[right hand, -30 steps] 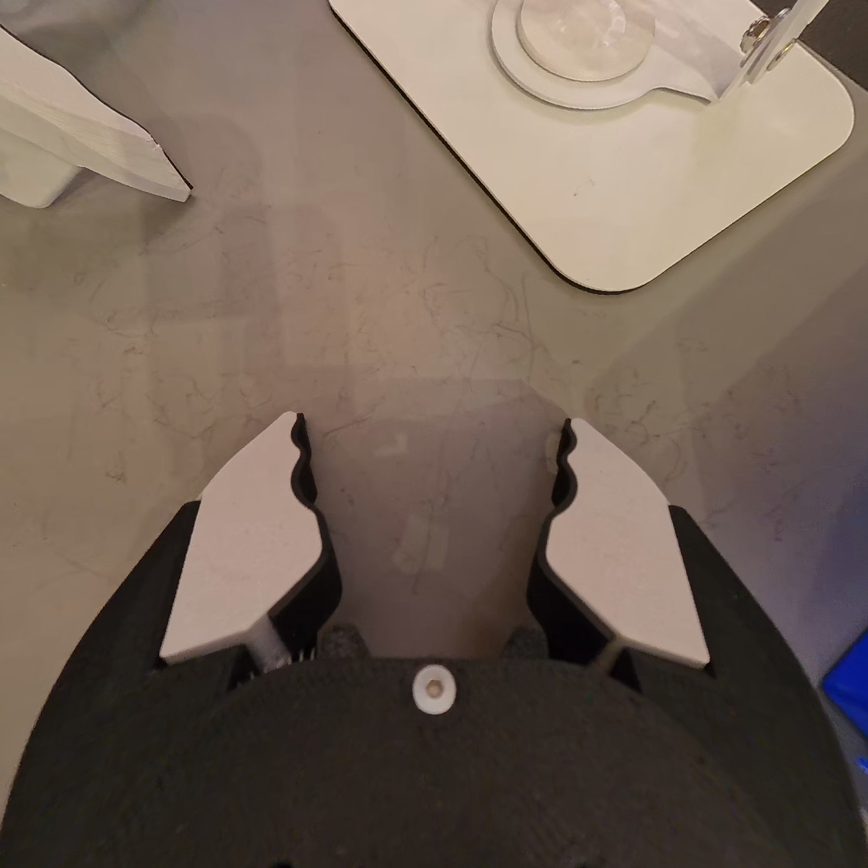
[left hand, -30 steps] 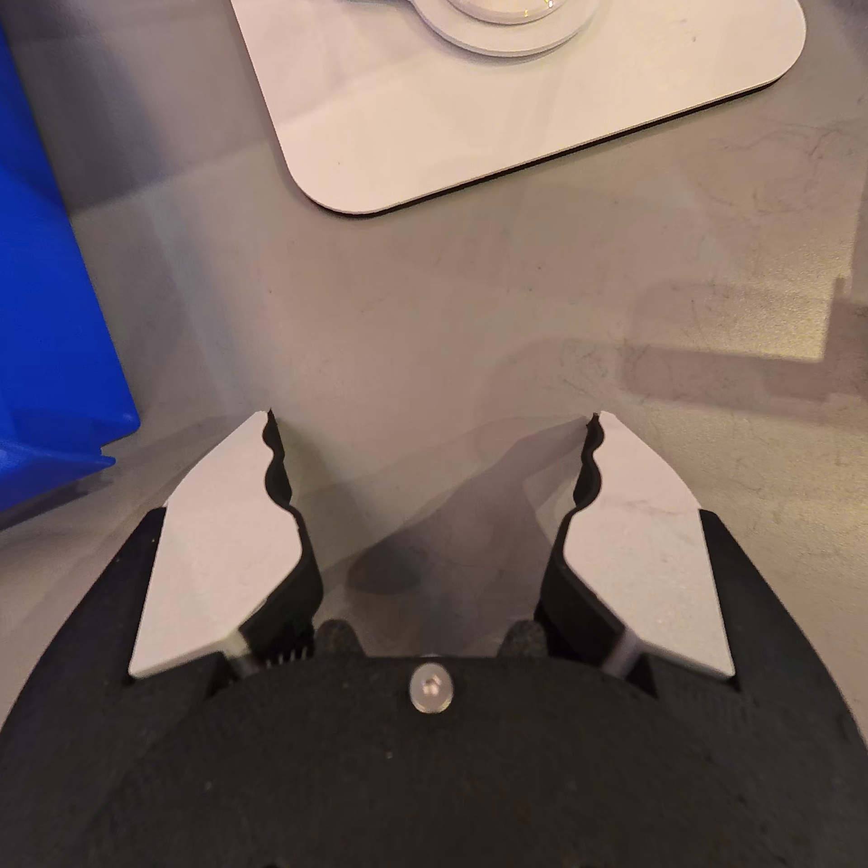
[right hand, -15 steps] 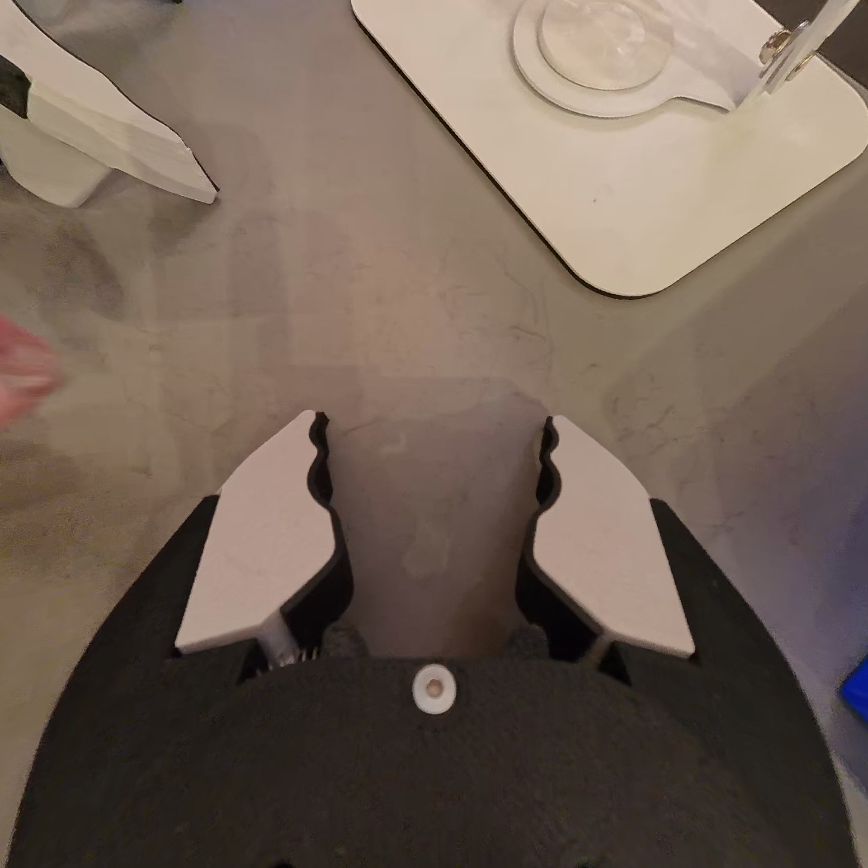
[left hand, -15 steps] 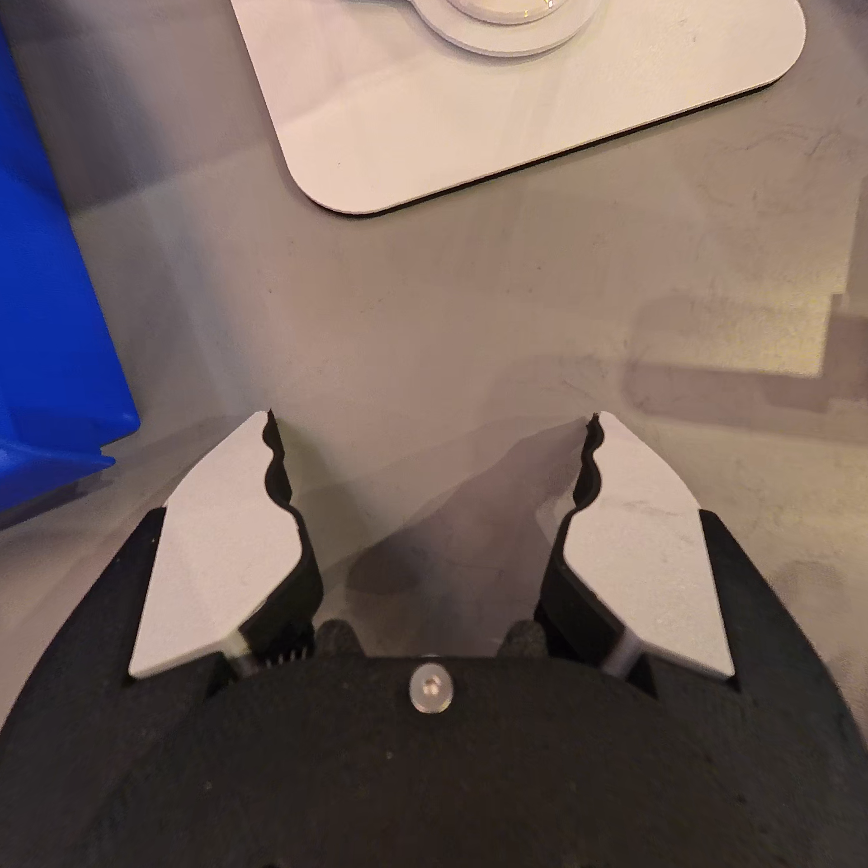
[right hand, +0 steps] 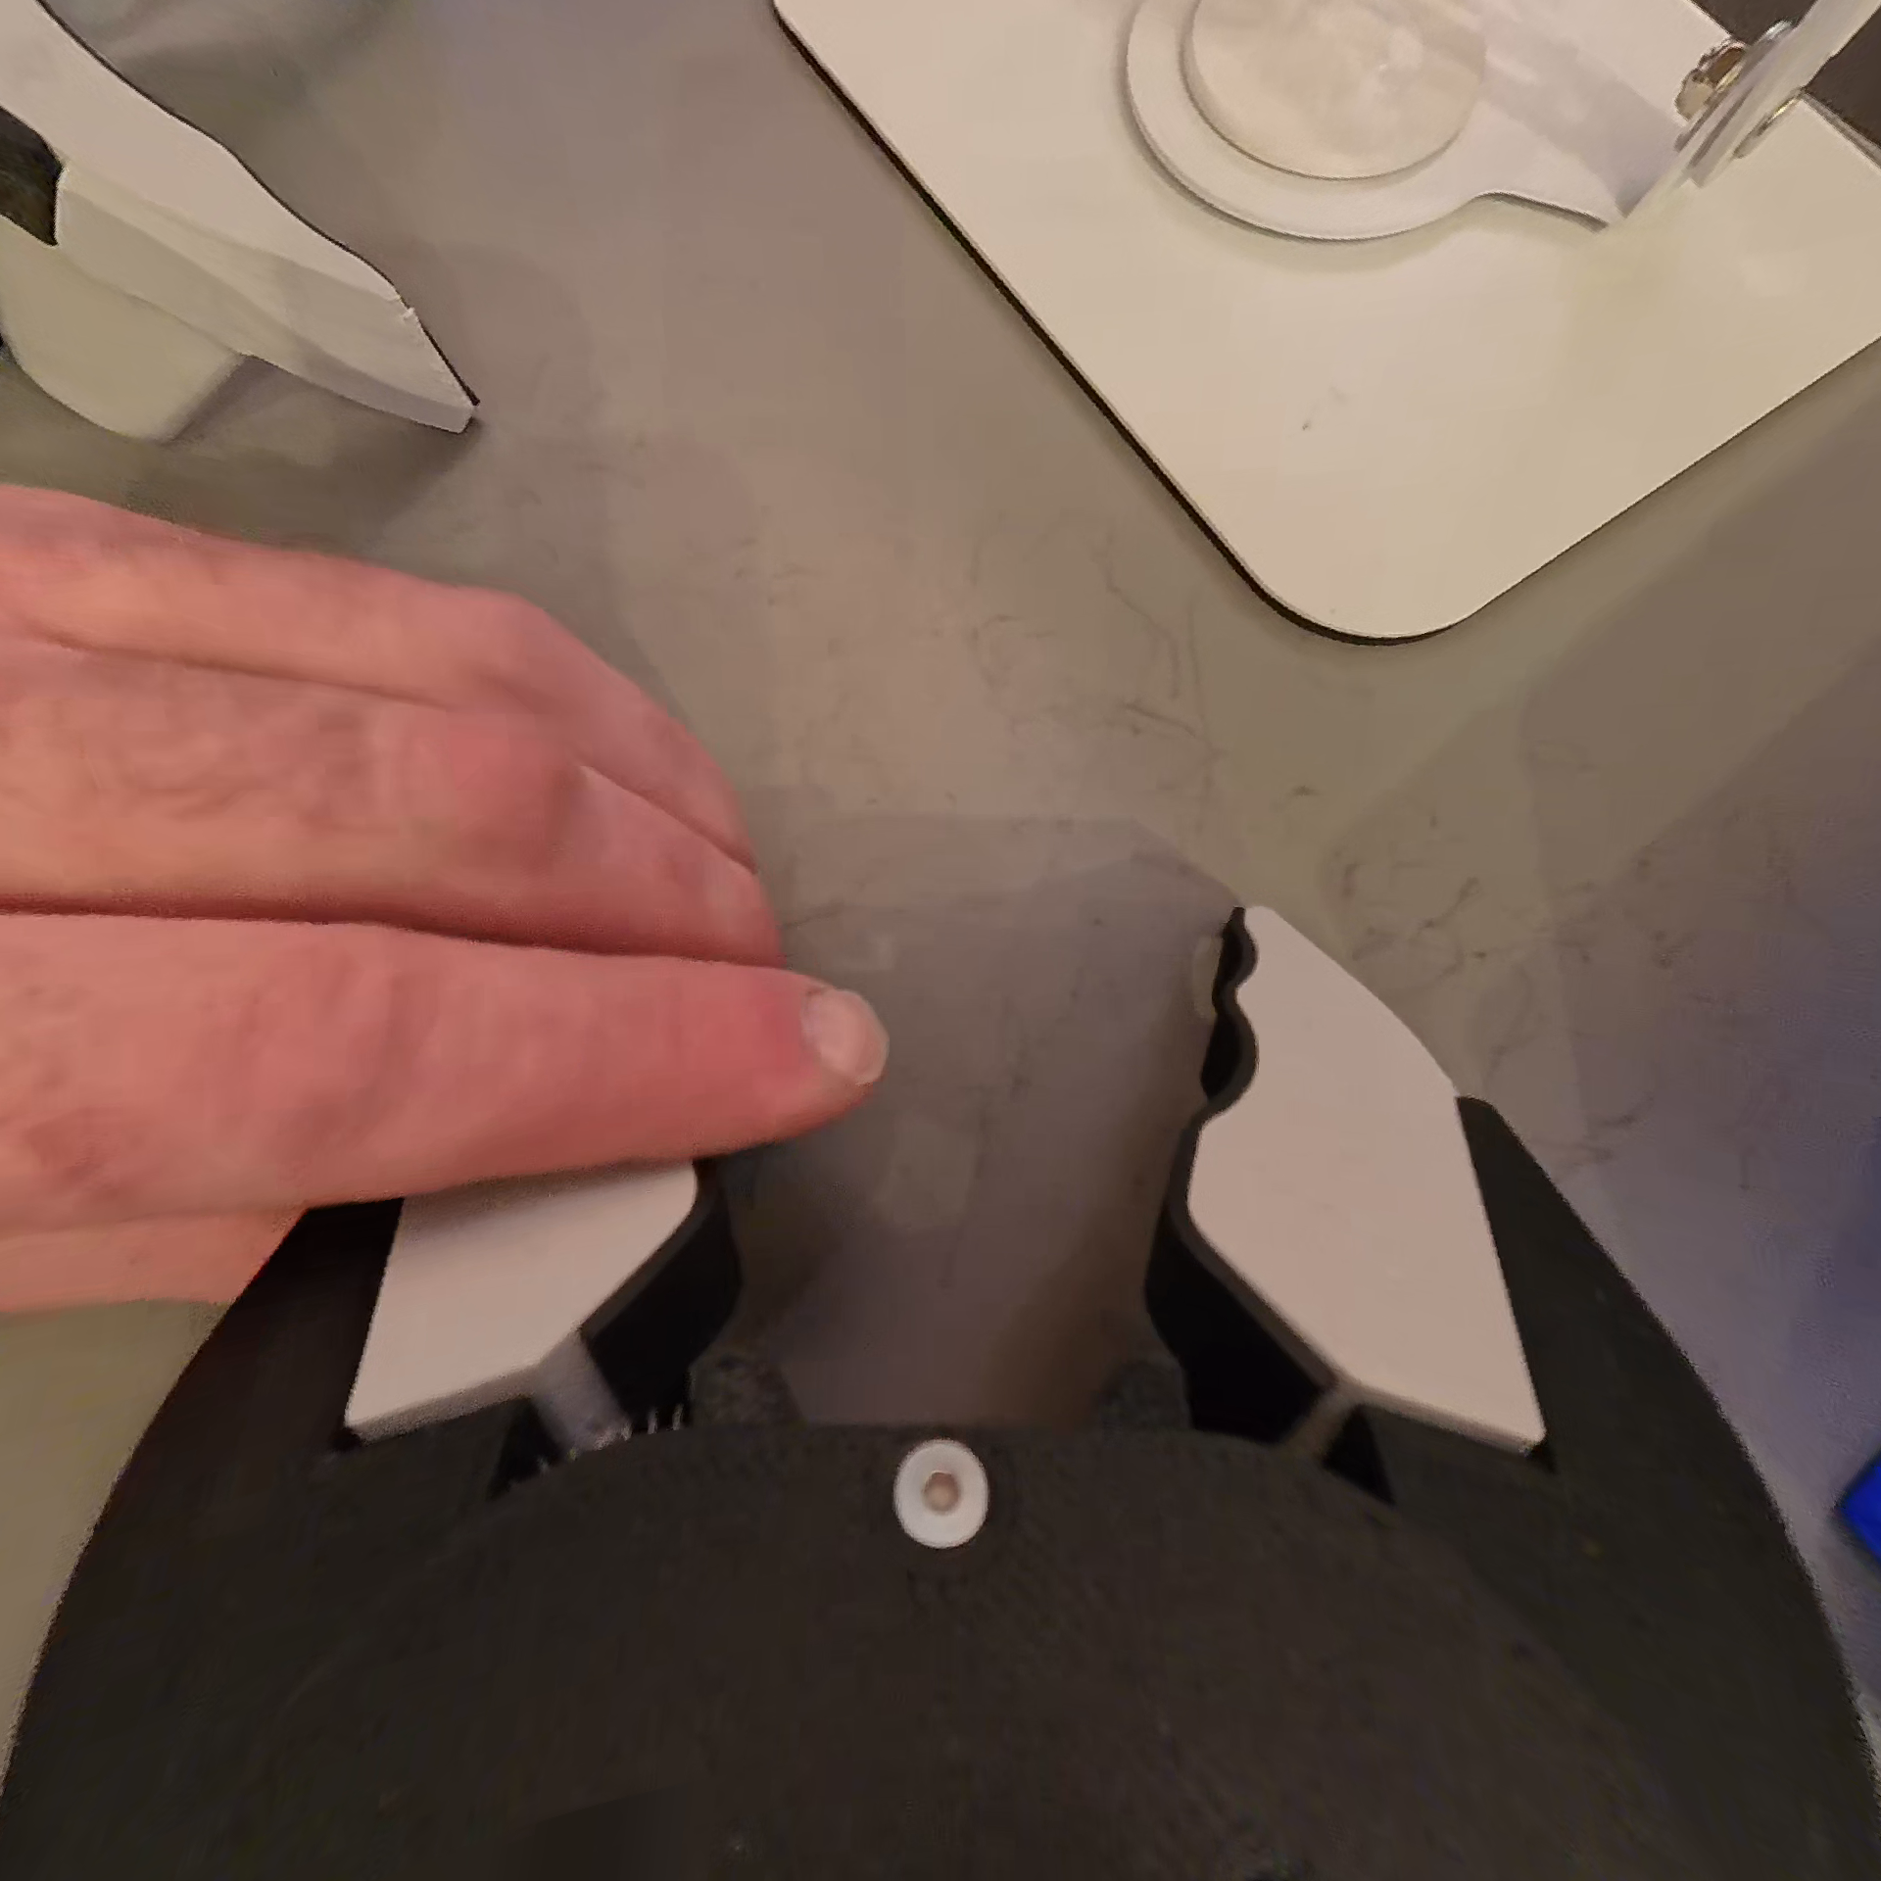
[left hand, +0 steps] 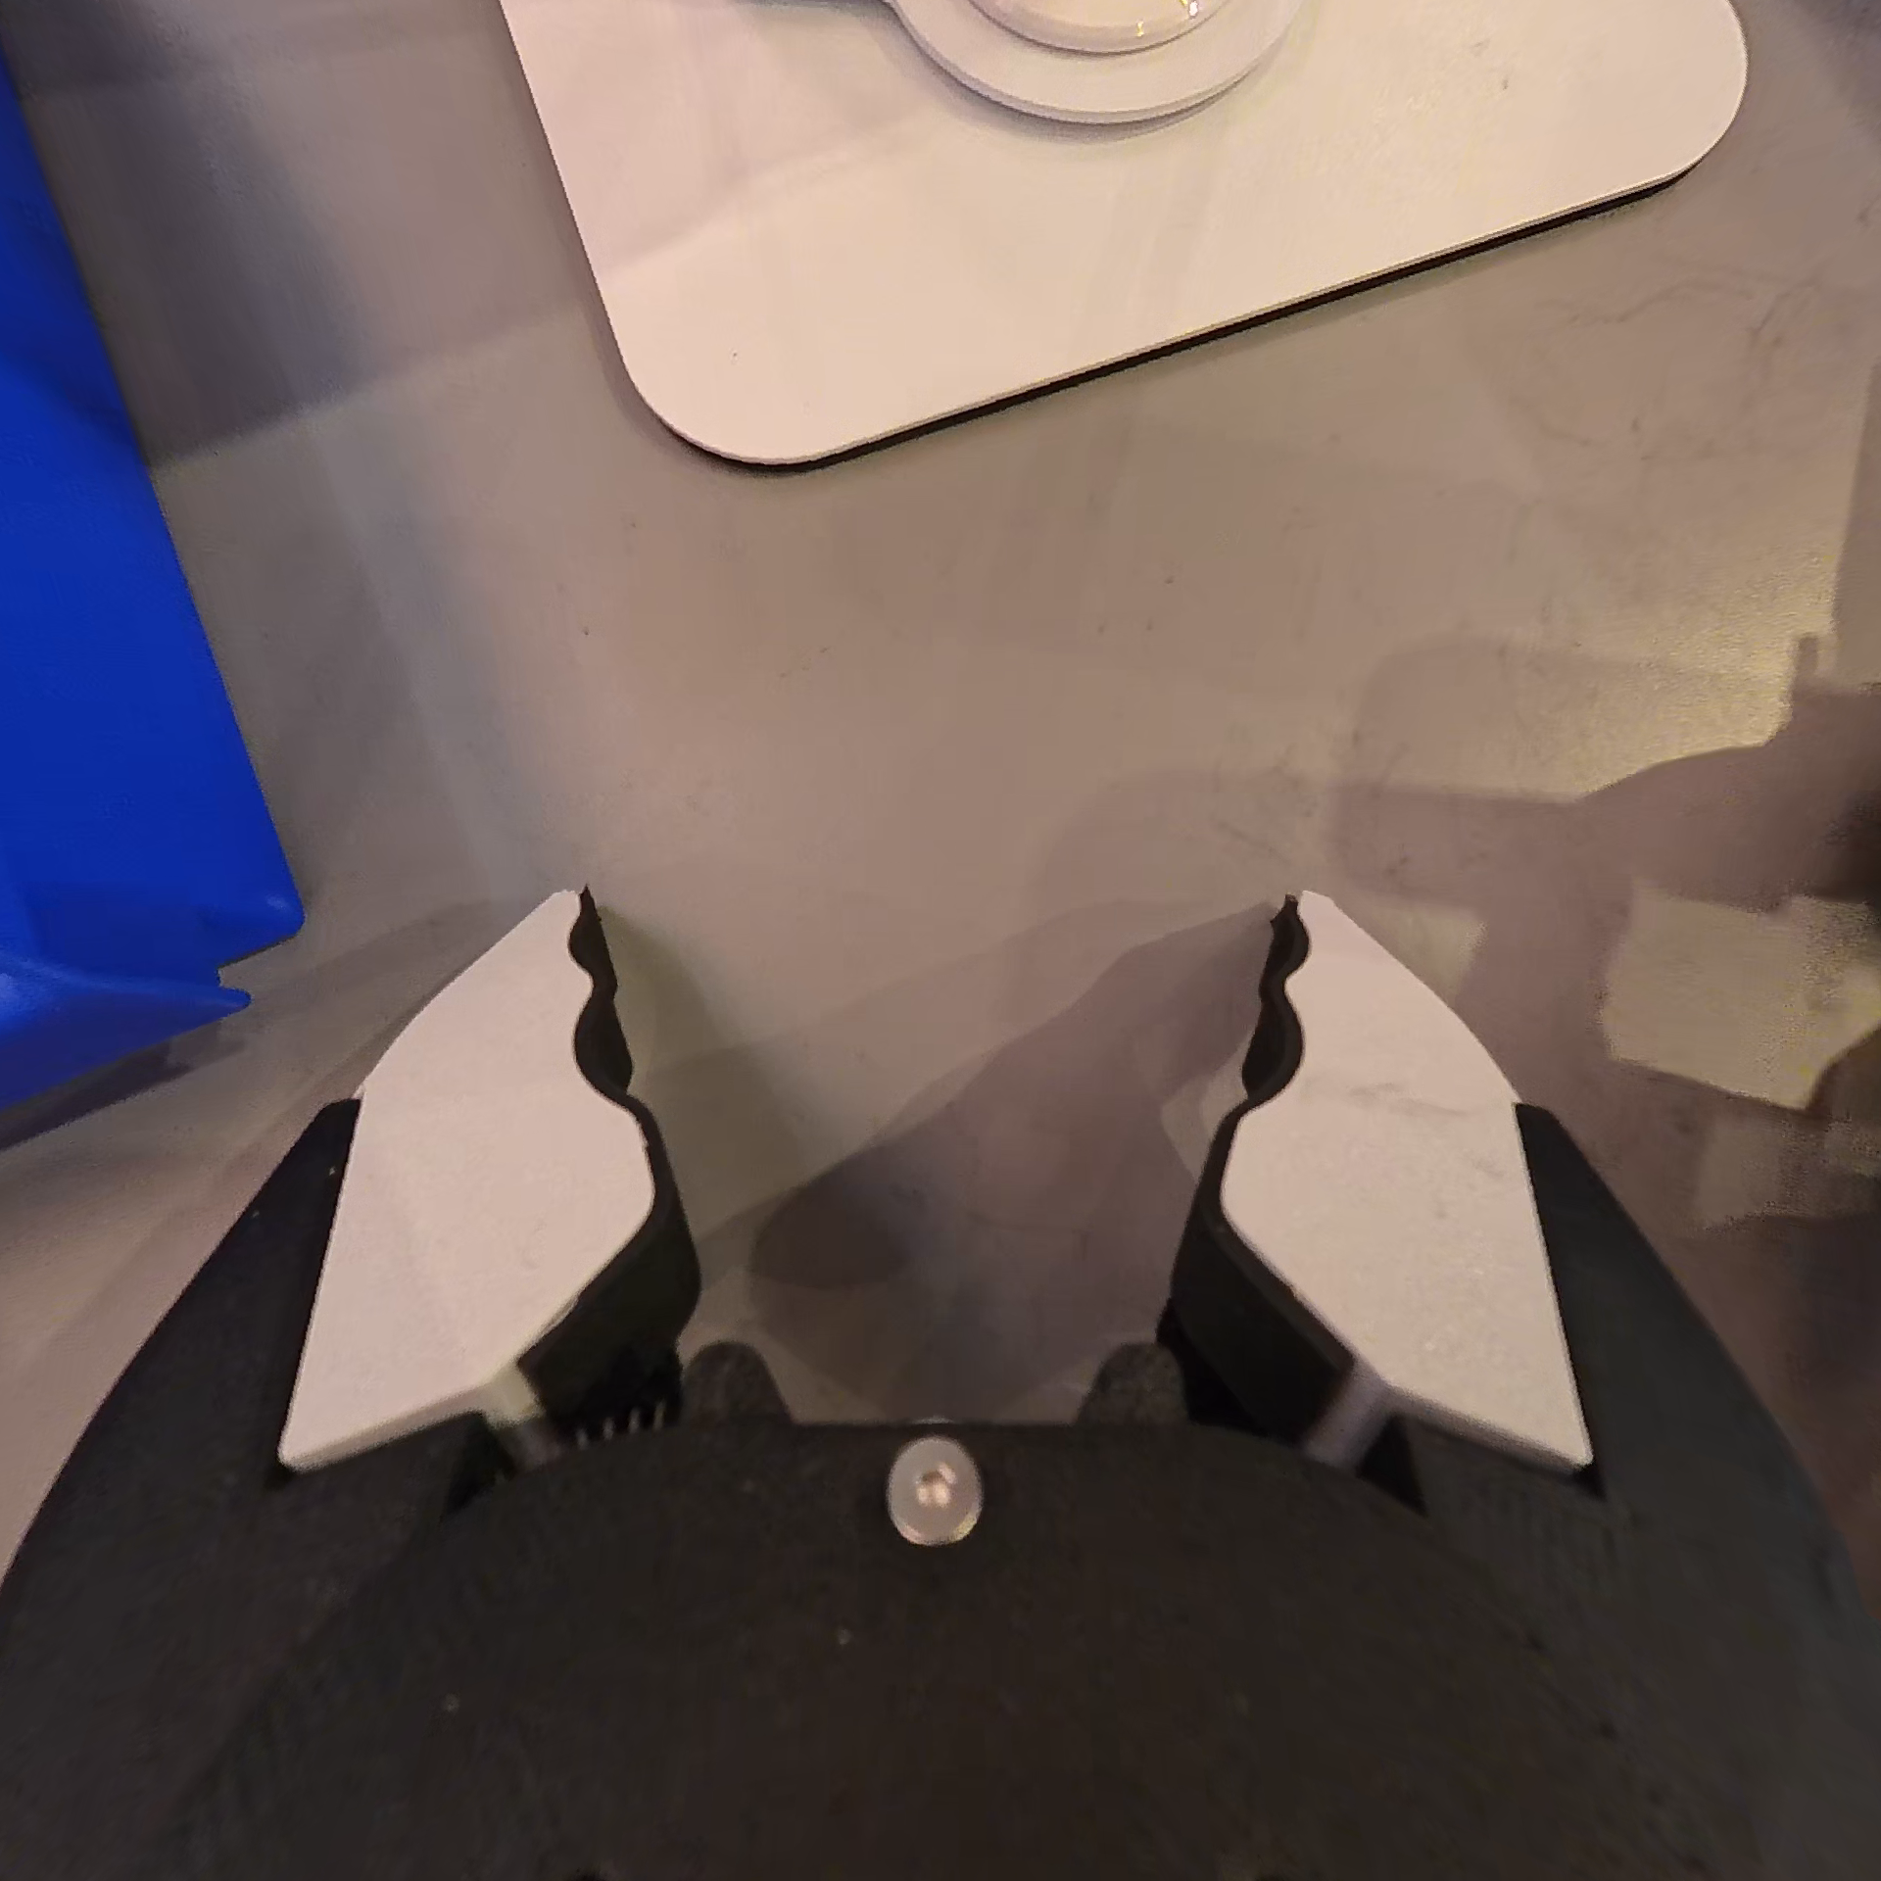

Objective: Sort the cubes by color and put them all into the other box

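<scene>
No cubes show in either view. A blue box (left hand: 92, 611) stands at the left edge of the left wrist view, and a blue corner (right hand: 1863, 1506) shows at the right edge of the right wrist view. My left gripper (left hand: 936, 901) is open and empty just above the grey table. My right gripper (right hand: 957, 916) is open and empty above the table. A person's bare hand (right hand: 356, 865) lies over its left finger and hides that tip. The left gripper's white finger (right hand: 254, 265) shows at the top left of the right wrist view.
A white rounded board (left hand: 1018, 254) with a round clear disc mount on it lies ahead of both grippers; it also shows in the right wrist view (right hand: 1425, 407). A metal bracket (right hand: 1730, 92) rises from it. Grey tabletop (left hand: 916, 662) lies between the grippers and the board. From the right gripper's tips to the metal bracket (right hand: 1730, 92) is close to 15 centimetres.
A hand has come in from the left in the right wrist view and now covers the right gripper's left finger. The right gripper's view has shifted slightly. The left gripper has not moved.
</scene>
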